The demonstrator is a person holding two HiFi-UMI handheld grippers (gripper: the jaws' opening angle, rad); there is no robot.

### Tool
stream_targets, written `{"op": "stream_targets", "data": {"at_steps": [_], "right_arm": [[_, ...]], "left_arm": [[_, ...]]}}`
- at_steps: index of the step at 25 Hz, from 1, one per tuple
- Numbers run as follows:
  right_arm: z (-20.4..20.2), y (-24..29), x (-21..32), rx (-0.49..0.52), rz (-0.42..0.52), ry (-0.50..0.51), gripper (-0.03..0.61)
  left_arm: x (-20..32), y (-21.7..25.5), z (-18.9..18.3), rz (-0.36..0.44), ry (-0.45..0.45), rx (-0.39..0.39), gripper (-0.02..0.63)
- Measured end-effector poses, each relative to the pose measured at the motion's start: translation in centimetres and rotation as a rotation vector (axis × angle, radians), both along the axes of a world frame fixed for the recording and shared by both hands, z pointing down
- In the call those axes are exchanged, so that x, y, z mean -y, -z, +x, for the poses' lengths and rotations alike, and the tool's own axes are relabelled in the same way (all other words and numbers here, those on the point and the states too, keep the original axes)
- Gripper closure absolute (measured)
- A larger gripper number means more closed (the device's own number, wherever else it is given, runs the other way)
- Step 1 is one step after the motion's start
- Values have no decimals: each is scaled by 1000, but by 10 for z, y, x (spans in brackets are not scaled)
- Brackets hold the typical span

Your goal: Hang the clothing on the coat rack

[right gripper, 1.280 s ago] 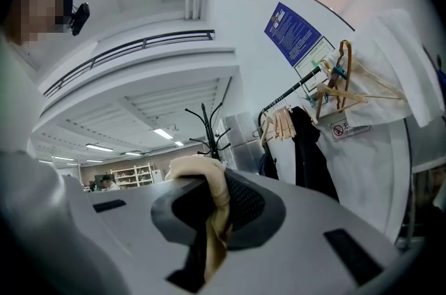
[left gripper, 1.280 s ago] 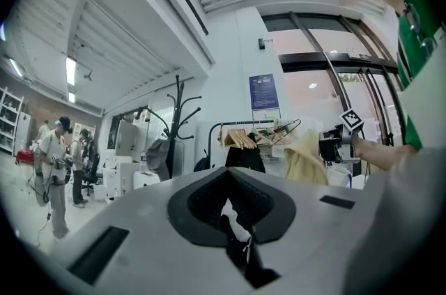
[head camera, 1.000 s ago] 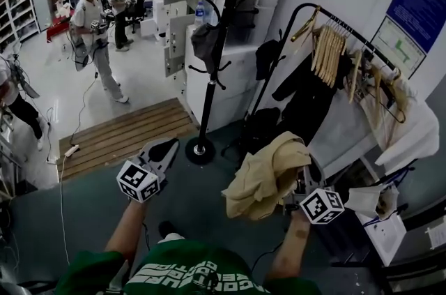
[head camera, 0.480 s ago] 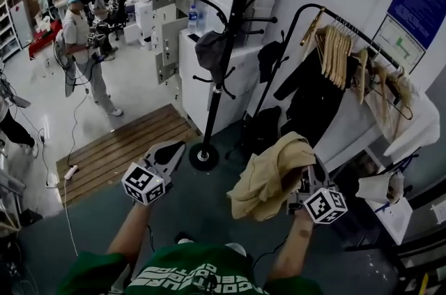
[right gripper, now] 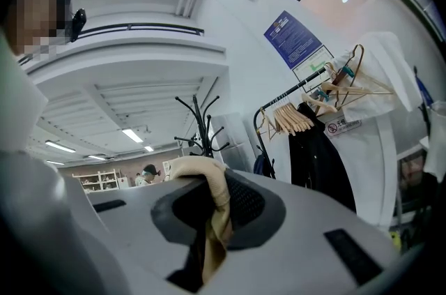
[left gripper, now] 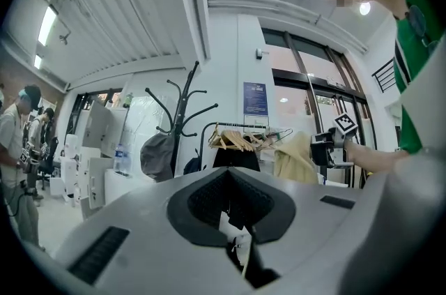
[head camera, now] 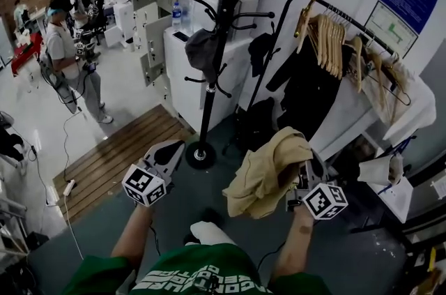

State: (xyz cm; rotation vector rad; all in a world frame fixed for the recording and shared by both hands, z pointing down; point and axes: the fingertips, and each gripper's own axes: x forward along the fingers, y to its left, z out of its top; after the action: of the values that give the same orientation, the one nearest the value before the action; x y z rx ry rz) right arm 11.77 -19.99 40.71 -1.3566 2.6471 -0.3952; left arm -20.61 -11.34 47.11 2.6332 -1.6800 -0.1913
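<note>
- The right gripper (head camera: 307, 174) sits low and right of centre in the head view. Its jaws are clamped on a bunched fold of the tan garment (head camera: 267, 174), which droops to its left.
- The left gripper (head camera: 167, 150), lower left of centre, has its jaws closed together with nothing between them.
- The rack (head camera: 224, 28) stands at upper centre, well apart from the garment, so the first job is likely to be carrying the cloth up and toward it.
- A dark bag (head camera: 203, 49) already hangs on the rack's left side. The bare hooks (head camera: 265, 14) on its right look like the easier target.
- The grip seems to be on a random fold, not the collar. It is worth opening the left gripper and pinching a second spot to spread the cloth, so that a loop or neckline can go over the hook tip.
- Lift higher than the hook, then lower onto it; release only once the cloth's weight rests behind the upturned tip.
- Avoid drifting toward the rail (head camera: 327, 8) of hangers at upper right, where loose cloth could snag.
</note>
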Motion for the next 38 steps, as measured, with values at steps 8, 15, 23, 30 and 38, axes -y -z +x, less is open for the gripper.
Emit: {"op": "stream_targets", "data": {"at_steps": [8, 15, 23, 30, 38], "right_arm": [[-18, 0, 20, 18, 16, -25, 541], [-29, 8, 51, 18, 33, -84, 541], [-43, 29, 90, 10, 62, -122, 541], [-56, 53, 116, 23, 90, -125, 541], [-67, 82, 137, 39, 132, -126, 541]], "left_arm": [[40, 8, -12, 25, -52, 24, 611], [94, 24, -19, 63, -132, 31, 611], [149, 39, -13, 98, -219, 22, 611], [186, 52, -3, 117, -289, 33, 611], [217, 68, 11, 144, -346, 31, 611]]}}
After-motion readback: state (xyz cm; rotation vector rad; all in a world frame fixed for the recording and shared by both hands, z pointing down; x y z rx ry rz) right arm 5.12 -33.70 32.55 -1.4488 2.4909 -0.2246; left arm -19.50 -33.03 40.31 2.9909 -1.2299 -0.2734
